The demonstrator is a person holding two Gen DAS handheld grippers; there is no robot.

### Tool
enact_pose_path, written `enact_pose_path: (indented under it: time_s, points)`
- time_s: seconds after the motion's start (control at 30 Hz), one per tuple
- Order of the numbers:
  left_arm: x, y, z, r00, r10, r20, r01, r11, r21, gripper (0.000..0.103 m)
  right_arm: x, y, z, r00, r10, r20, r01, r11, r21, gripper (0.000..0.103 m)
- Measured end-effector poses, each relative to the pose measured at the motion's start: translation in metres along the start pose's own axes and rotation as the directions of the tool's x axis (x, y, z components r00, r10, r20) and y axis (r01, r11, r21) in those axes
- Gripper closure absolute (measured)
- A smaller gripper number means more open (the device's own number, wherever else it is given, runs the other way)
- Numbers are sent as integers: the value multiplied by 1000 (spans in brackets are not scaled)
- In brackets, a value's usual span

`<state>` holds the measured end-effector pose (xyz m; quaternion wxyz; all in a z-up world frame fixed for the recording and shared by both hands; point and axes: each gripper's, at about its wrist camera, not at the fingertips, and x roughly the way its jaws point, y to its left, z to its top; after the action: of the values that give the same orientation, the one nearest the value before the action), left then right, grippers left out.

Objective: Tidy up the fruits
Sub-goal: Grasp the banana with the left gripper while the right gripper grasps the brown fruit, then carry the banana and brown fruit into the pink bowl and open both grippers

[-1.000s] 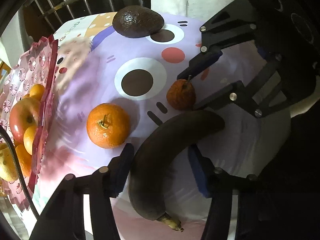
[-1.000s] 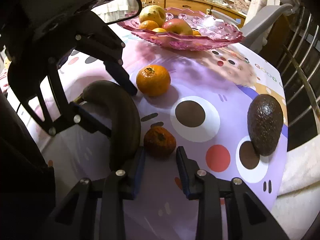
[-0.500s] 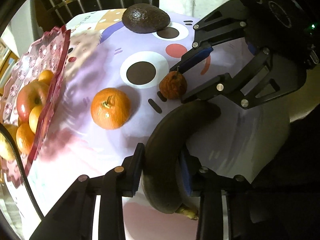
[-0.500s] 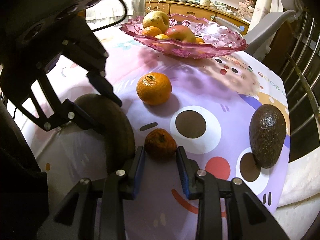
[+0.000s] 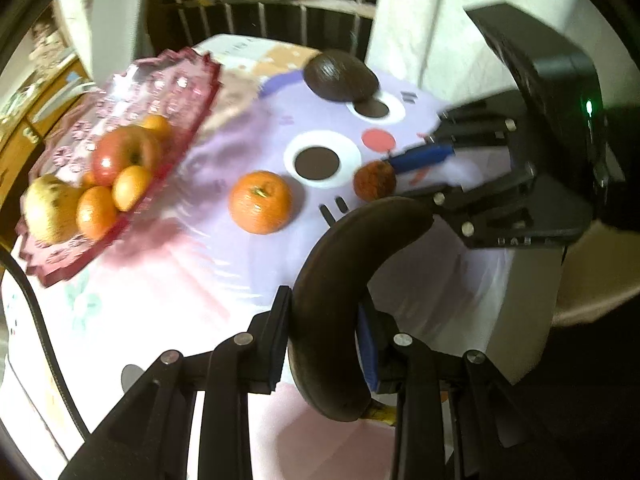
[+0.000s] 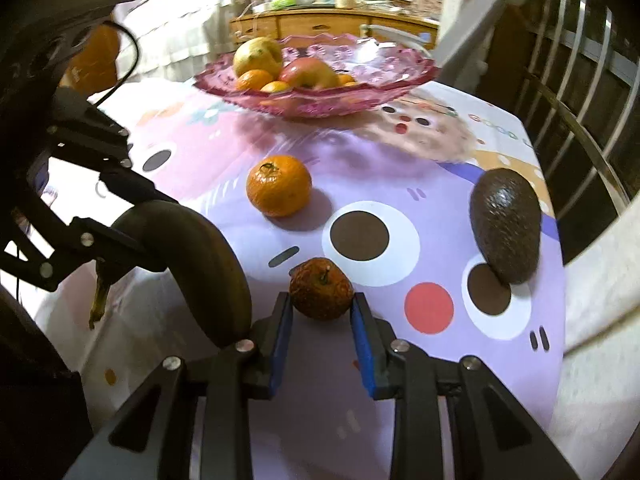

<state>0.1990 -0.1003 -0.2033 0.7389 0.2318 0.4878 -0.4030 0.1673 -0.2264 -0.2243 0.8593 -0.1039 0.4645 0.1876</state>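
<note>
Right, my left gripper (image 5: 324,332) clamps the blackened banana (image 5: 340,280) near me, my right gripper (image 6: 322,312) pinching the shrivelled orange (image 6: 321,288), bowl (image 6: 360,92) far off

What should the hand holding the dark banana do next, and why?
Probably carry it toward the pink bowl. The left gripper is already shut on the banana, and the bowl with the other fruit sits up and to its left, with room inside.
</note>
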Motion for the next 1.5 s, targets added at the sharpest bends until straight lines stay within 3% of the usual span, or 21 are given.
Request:
enact_pose_path:
  time_s: [0.27, 0.5, 0.67, 0.87, 1.1, 1.27, 1.5]
  points:
    - [-44, 16, 8, 993, 51, 102, -34, 986, -166, 74, -18, 15, 7, 997, -55, 50, 51, 995, 84, 74]
    - [-83, 42, 10, 974, 134, 183, -75, 951, -299, 74, -40, 29, 28, 991, -58, 117, 40, 988, 148, 74]
    - [-100, 63, 19, 956, 193, 223, -113, 938, -327, 74, -47, 37, 51, 986, -48, 158, 29, 992, 121, 74]
    - [-112, 99, 41, 925, 283, 254, -203, 933, -298, 74, -48, 40, 84, 981, -40, 190, 22, 995, 95, 74]
    - [-106, 148, 66, 895, 359, 264, -259, 901, -347, 74, -35, 38, 122, 979, -36, 202, 19, 996, 85, 74]
    - [-89, 180, 69, 900, 363, 243, -229, 866, -446, 74, -19, 36, 140, 984, -36, 175, 18, 995, 102, 74]
    - [-53, 202, 64, 936, 283, 209, -145, 851, -505, 74, 10, 29, 153, 993, -58, 99, 40, 984, 172, 74]
